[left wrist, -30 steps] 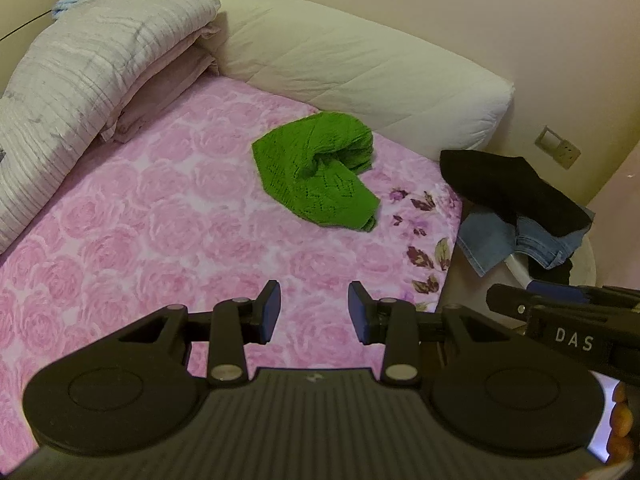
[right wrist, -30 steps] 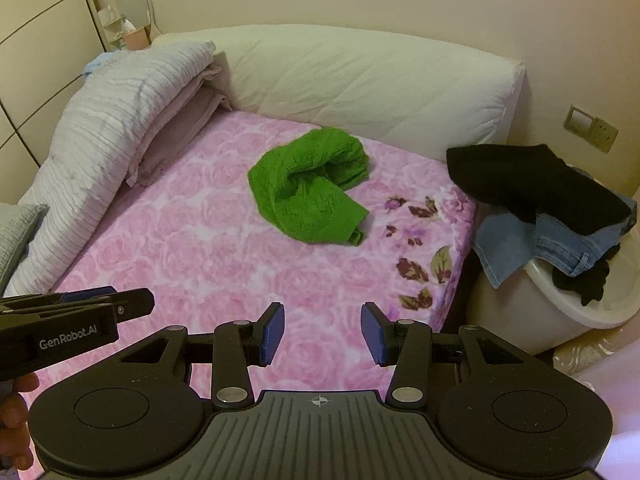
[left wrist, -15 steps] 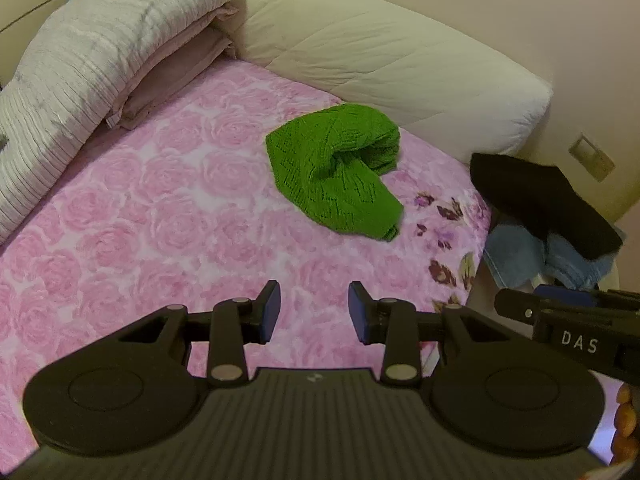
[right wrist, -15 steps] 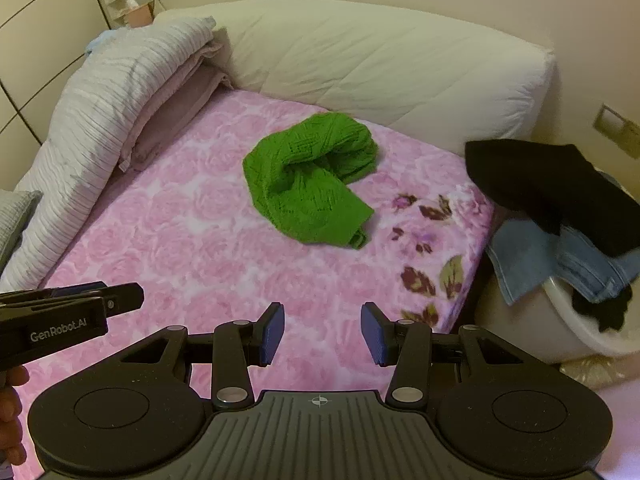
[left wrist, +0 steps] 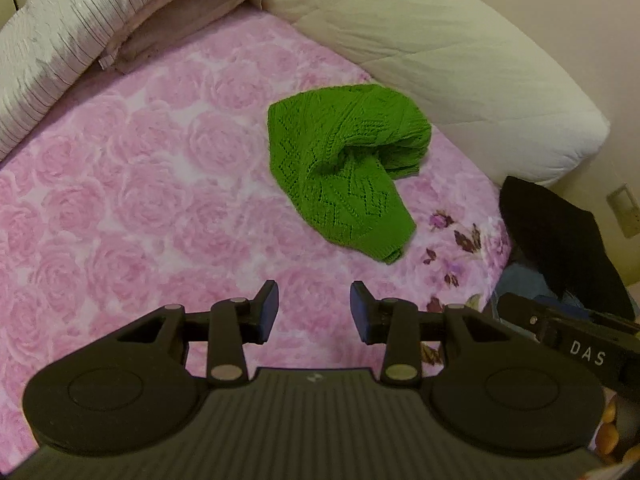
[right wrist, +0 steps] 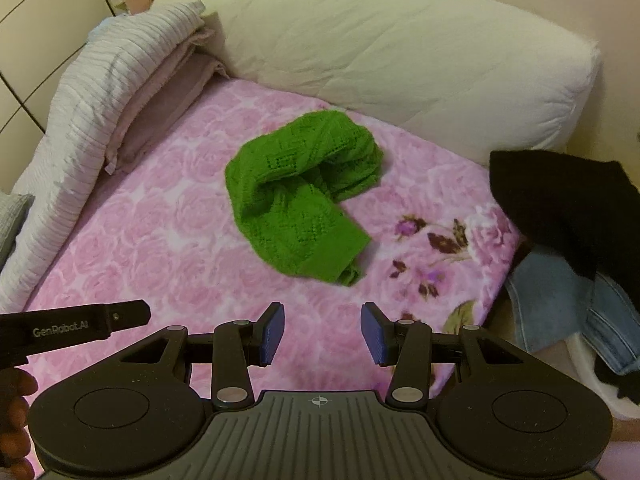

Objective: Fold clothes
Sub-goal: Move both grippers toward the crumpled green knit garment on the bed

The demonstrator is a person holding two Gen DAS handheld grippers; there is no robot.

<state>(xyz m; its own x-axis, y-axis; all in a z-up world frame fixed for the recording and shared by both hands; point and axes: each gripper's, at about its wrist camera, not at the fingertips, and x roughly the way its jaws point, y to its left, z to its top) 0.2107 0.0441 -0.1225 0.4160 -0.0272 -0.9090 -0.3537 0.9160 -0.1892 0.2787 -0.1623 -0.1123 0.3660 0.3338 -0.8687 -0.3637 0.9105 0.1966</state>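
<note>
green knit sweater (left wrist: pixel 344 176) lies crumpled on pink bedspread (left wrist: pixel 140 184).

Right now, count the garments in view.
3: a green knit sweater crumpled on the bed, a black garment and blue jeans piled over the basin beside it. More may lie hidden underneath.

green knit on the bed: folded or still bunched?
Bunched, not folded: the green knit garment lies crumpled on the pink floral bedspread, twisted over itself.

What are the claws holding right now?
Nothing. The left claw, its jaws opening, and the right claw are both empty; the green sweater lies untouched.
</note>
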